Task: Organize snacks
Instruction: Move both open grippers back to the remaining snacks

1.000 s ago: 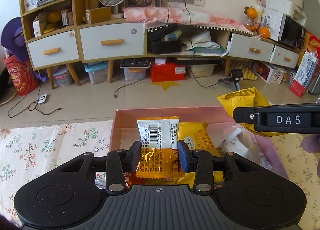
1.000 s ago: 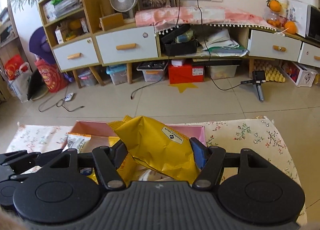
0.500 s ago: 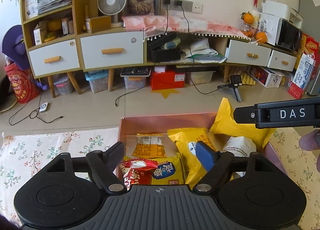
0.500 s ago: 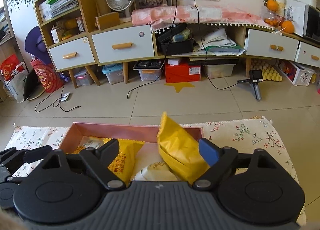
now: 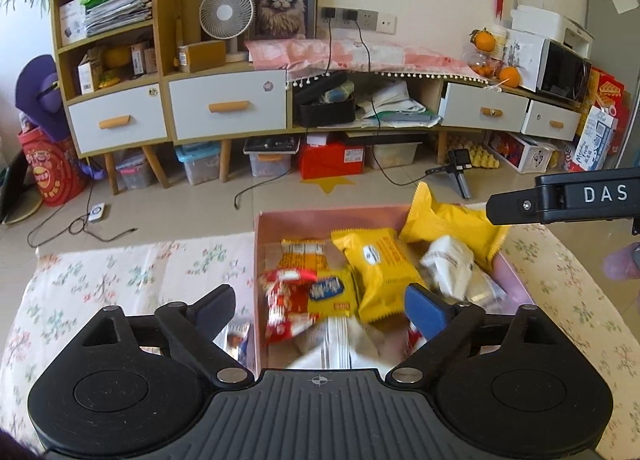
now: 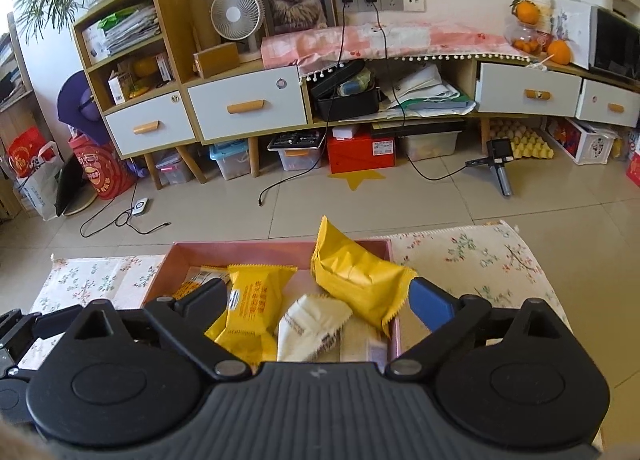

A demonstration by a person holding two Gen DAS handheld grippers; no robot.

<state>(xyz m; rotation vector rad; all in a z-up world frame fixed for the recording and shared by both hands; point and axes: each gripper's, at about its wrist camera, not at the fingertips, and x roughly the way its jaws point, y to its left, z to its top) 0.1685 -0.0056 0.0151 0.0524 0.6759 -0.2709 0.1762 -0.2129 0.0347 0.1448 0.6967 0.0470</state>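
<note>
A pink box (image 5: pixel 332 215) on the flowered tablecloth holds several snack packets: an orange-and-white one (image 5: pixel 304 254), a yellow one (image 5: pixel 378 268), a white one (image 5: pixel 448 264), a red one (image 5: pixel 284 304) and a larger yellow bag (image 5: pixel 444 221) leaning at the far right corner. My left gripper (image 5: pixel 320 306) is open and empty above the box's near side. My right gripper (image 6: pixel 316 300) is open and empty over the same box (image 6: pixel 240 248); the yellow bag (image 6: pixel 356 272) lies just ahead of its fingers. A small packet (image 5: pixel 238 338) lies on the cloth left of the box.
The flowered tablecloth (image 5: pixel 120 272) covers the table on both sides of the box. The right gripper's arm (image 5: pixel 568 203) reaches in from the right in the left wrist view. Beyond the table are tiled floor, cables and a low cabinet (image 5: pixel 228 107).
Both grippers opened and let go of their packets into the box: the left dropped the orange-and-white one, the right the yellow bag. Both have pulled back and up.
</note>
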